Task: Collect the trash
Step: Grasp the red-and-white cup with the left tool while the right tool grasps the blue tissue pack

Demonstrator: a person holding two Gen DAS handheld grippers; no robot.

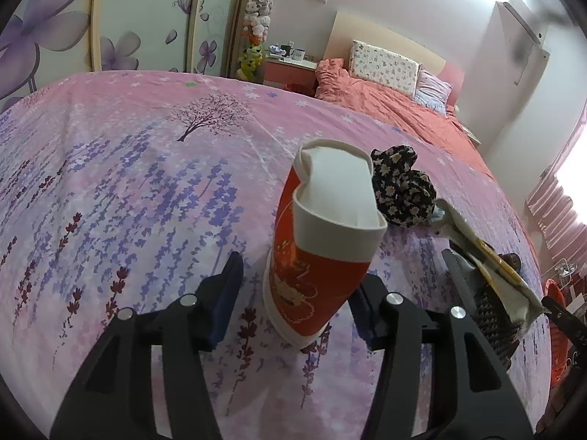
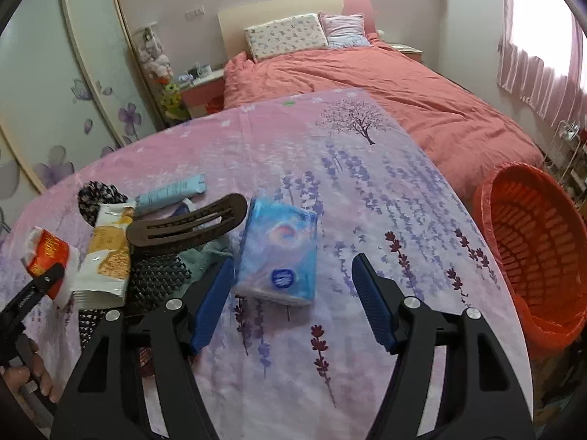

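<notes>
Bedroom setting: a pink lavender-print cloth covers the surface (image 2: 330, 190), with a bed (image 2: 385, 84) in a coral duvet behind it and a flower-painted wardrobe (image 1: 55, 29) to the left.

Left gripper (image 1: 293, 293): fingers stand parted on either side of a crushed red-and-white paper cup (image 1: 315, 256). The cup stands on the cloth, tilted, between the blue pads. A clear gap shows at the left pad; contact at the right pad cannot be confirmed. No grip is evident. From the right wrist view, the same cup sits at the far left edge of the surface, with a hand (image 2: 25, 377) on that gripper's handle below it.

Right gripper (image 2: 293, 293): fingers wide apart, nothing held. A blue tissue pack (image 2: 279, 253) lies flat on the cloth just ahead, nearer the left finger.

Other items, clustered left of the tissue pack: a white-and-yellow wrapper (image 2: 106, 253), a brown hair clip (image 2: 187, 223), a black mesh item (image 2: 157, 282) beneath them, a light blue tube (image 2: 172, 192), and a black floral scrunchie (image 1: 401, 187).

Orange basket (image 2: 532, 253), lined with an orange bag, stands off the right edge of the surface, well apart from the cup.
</notes>
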